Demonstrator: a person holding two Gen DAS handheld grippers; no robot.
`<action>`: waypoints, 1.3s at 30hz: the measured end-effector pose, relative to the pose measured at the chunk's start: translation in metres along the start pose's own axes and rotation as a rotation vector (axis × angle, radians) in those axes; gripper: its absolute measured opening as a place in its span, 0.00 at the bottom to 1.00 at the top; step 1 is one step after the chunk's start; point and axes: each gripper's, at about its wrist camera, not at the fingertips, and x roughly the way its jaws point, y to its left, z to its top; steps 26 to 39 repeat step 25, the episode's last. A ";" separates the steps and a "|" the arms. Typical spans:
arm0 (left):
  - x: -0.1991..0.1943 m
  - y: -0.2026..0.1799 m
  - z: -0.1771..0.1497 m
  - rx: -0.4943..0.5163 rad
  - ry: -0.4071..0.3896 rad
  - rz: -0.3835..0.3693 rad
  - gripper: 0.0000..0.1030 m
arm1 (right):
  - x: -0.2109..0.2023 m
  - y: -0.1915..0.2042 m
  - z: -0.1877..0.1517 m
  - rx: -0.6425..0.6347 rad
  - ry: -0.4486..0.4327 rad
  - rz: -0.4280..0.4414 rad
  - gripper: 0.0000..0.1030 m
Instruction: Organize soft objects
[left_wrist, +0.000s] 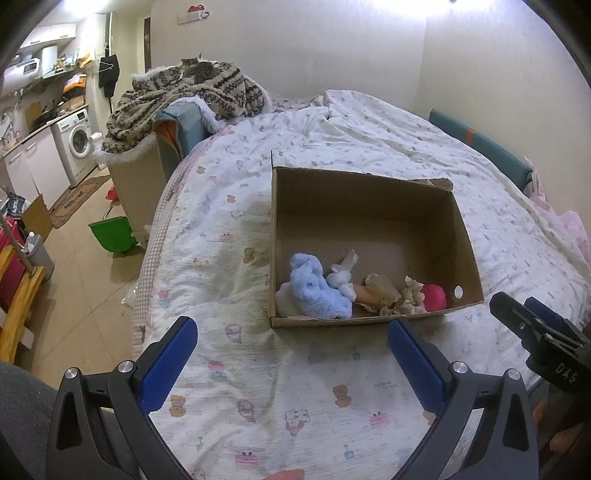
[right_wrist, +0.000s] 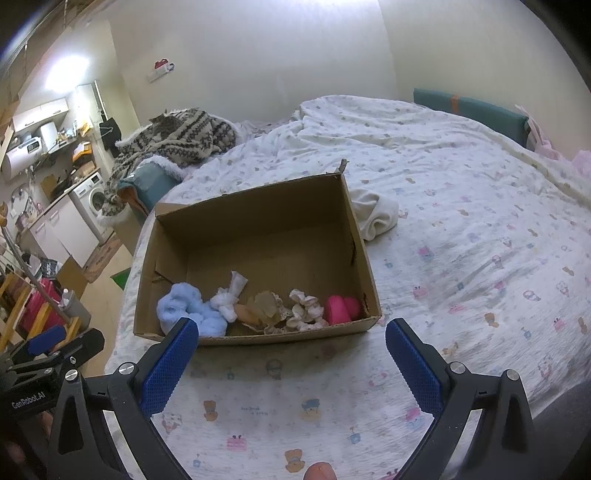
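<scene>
Matt corrugated cardboard box (right_wrist: 258, 229) on crinkled cotton quilt (right_wrist: 461, 258)

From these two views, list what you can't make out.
- White cloth: right wrist view only; the cardboard box wall hides it in the left.
- Tan things in the box: too crumpled to identify.
- Right hand-held gripper, left wrist view: cut by the edge.

A patterned blanket (left_wrist: 184, 96) lies heaped at the far left, with a cat (left_wrist: 197, 68) on top. Further left stands a washing machine (left_wrist: 75, 142). A green dustpan (left_wrist: 112, 234) lies on the floor beside the bed.
</scene>
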 end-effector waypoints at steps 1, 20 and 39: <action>0.000 0.000 0.000 -0.001 -0.001 -0.002 1.00 | 0.000 0.000 0.000 0.000 0.000 0.000 1.00; 0.000 -0.002 0.003 -0.005 0.000 -0.013 1.00 | 0.004 0.001 0.000 -0.018 0.014 0.000 1.00; 0.002 -0.004 0.003 -0.005 -0.002 -0.015 1.00 | 0.004 0.001 0.001 -0.019 0.017 0.004 1.00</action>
